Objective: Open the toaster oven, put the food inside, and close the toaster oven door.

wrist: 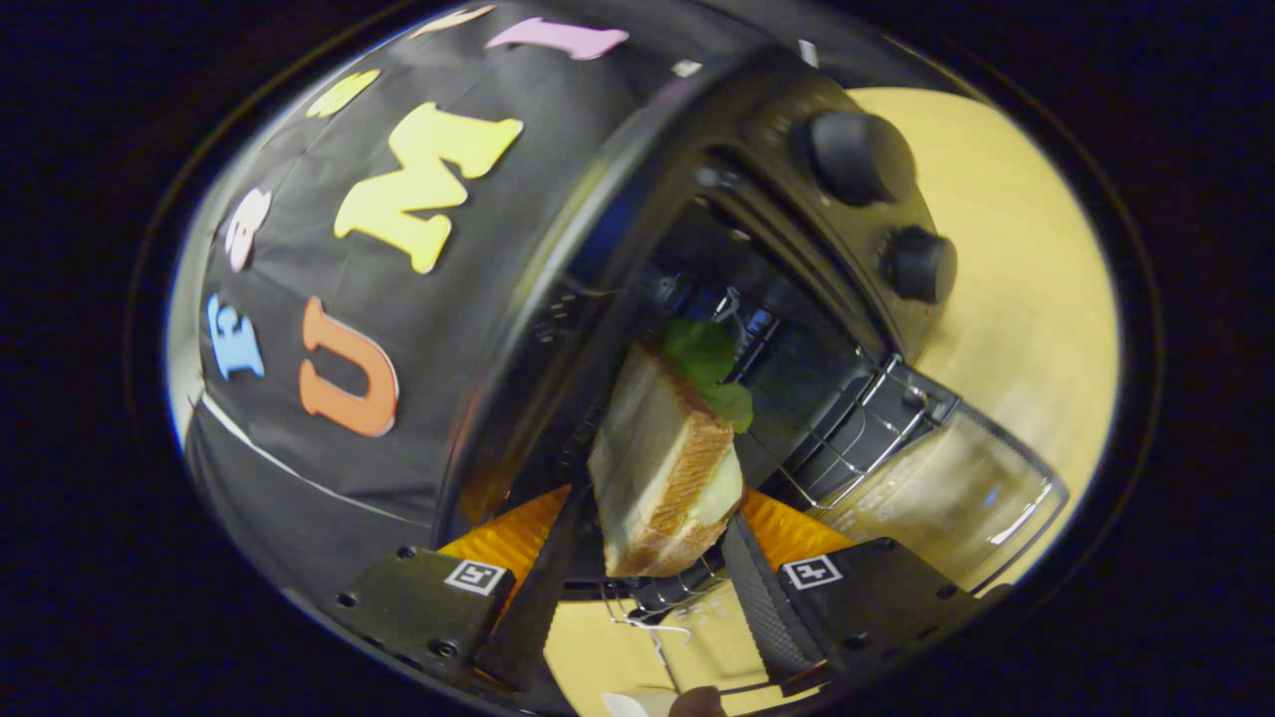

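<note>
Seen along the two fingers, the gripper (652, 588) holds a sandwich (662, 468) between them. Both fingers press on the sandwich's flat sides, one on each face, so the tool is clamped on the food. The sandwich is a thick block of bread slices with a pale filling showing along its edge, and green lettuce (709, 368) sticks out of its far end.

Just beyond the sandwich is the toaster oven (717, 199), a dark box that appears steeply tilted because the camera is rolled to one side. Its mouth is open, and the far end of the sandwich with the lettuce points into the dark cavity. How far the food has passed the opening cannot be told. Two round black knobs (862, 154) sit one below the other on the oven's front panel, beside the cavity.

The oven's door (946, 498) hangs open, swung out toward the camera; it is a glass pane in a dark frame, lying beside the right finger. A wire rack (847, 438) of thin metal bars shows at the mouth, between the cavity and the door, next to the sandwich.

The oven stands on a light wooden table (1026, 299), which shows past the knobs and again between the fingers. Black cloth (349, 468) forms the booth wall on the other side of the oven.
</note>
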`<state>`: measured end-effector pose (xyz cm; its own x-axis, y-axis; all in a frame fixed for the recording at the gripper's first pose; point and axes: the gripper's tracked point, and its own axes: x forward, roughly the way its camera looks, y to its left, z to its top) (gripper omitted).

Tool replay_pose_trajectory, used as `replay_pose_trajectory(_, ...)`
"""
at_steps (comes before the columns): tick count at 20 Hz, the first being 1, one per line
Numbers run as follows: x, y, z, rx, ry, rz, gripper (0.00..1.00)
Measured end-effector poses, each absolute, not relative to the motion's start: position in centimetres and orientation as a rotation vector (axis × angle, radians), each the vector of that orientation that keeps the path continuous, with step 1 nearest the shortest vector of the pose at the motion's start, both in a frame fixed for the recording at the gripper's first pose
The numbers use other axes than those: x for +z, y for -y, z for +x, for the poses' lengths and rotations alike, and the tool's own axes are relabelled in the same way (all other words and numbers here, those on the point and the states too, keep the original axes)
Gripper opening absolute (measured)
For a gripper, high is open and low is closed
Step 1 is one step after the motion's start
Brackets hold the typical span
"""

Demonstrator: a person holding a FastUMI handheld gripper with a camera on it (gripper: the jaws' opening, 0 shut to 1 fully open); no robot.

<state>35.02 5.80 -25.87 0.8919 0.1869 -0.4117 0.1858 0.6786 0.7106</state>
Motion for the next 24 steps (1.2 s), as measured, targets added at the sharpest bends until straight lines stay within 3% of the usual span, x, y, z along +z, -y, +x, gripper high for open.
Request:
replay_pose_trajectory(4,-25.6,-7.0,31.6,0.027,-0.589,0.621,0.96)
replay_pose_trajectory(16,-19.3,-6.0,15.0,0.117,-0.555,0.145,0.98)
replay_pose_trajectory(24,-26.7,-3.3,11.5,0.080,-0.623,0.026,0.99)
